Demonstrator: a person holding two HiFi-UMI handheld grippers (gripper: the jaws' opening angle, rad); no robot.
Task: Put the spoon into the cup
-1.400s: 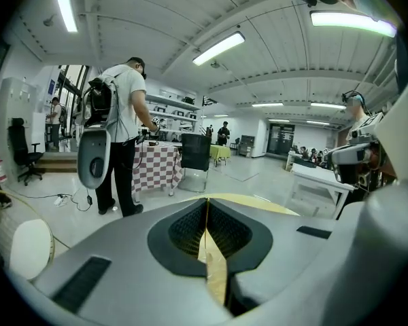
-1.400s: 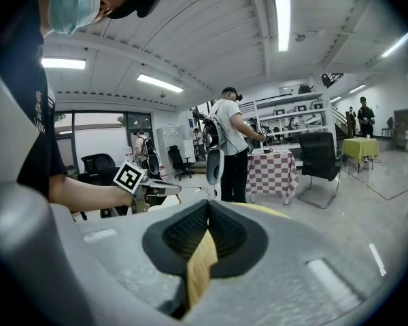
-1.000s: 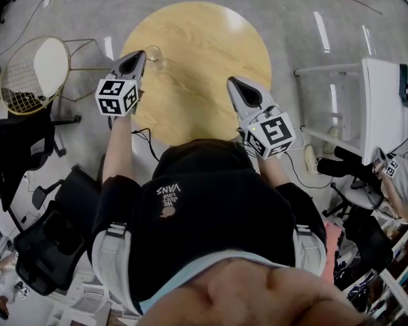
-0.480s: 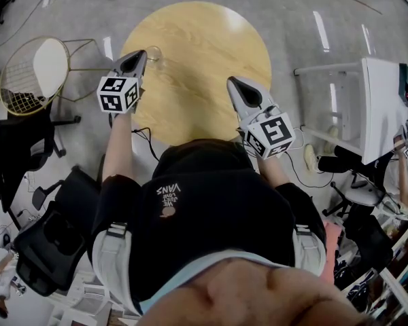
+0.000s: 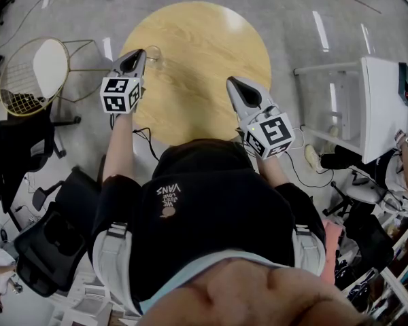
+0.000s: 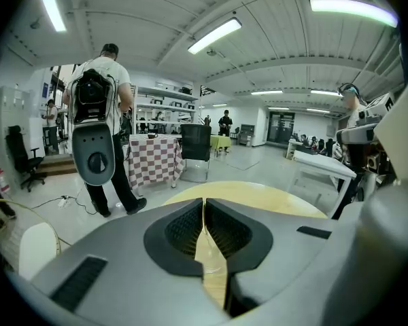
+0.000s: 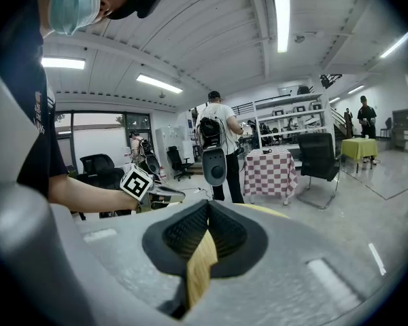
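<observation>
Jaws on my left gripper [image 5: 139, 54] are pressed together with nothing between them, and the right gripper [image 5: 232, 83] is closed and empty too. Both hover over the round wooden table [image 5: 204, 39], the left one at its left edge. A clear cup [image 5: 154, 53] stands on the table just beside the left gripper's tip. I cannot make out the spoon.

A black short-sleeved shirt [image 5: 211, 209] with white letters is worn, with pale grey trousers [image 5: 112, 263] below the shirt. The left tool [image 5: 139, 52] and right tool [image 5: 230, 81] are grey, marked with black-and-white squares.
</observation>
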